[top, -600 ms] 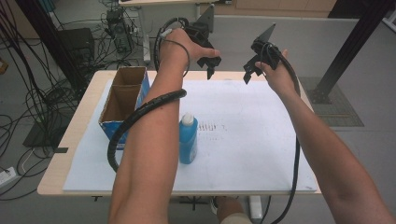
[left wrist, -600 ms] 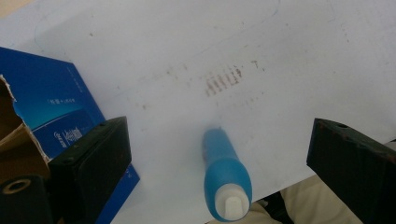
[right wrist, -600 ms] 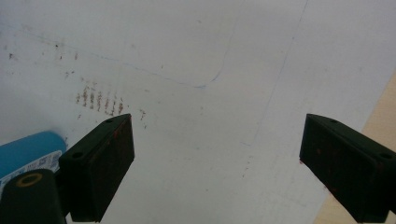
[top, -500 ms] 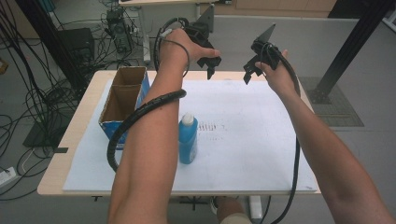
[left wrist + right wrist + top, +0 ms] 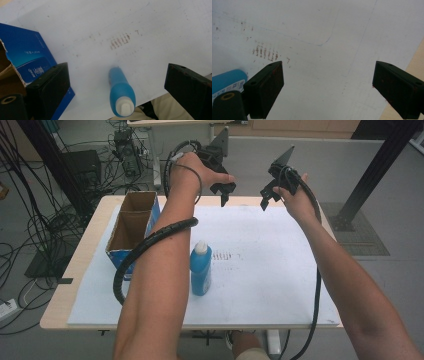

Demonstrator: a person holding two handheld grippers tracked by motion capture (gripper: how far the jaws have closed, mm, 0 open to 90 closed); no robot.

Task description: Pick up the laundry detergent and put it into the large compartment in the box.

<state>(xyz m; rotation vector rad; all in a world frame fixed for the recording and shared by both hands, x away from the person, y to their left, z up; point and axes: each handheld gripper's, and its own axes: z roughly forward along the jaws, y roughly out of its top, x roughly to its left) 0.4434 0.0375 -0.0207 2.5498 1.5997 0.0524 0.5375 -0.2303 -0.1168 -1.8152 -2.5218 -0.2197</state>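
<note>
The blue bottle (image 5: 201,269) stands upright near the front of the tabletop (image 5: 280,270), beside the open box (image 5: 131,222), nearer the left gripper (image 5: 220,195) than the right gripper (image 5: 267,199), both raised at the far edge with jaws spread and empty.

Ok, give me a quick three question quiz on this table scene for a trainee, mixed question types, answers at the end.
1. True or false: the blue bottle stands upright on the white sheet.
2. What is the cardboard box holding? A) bottles B) nothing visible C) cables
3. How do the jaws of the left tool and right tool stand?

Key: 1 true; 2 B; 3 both open, holding nothing, raised over the table's far edge.
</note>
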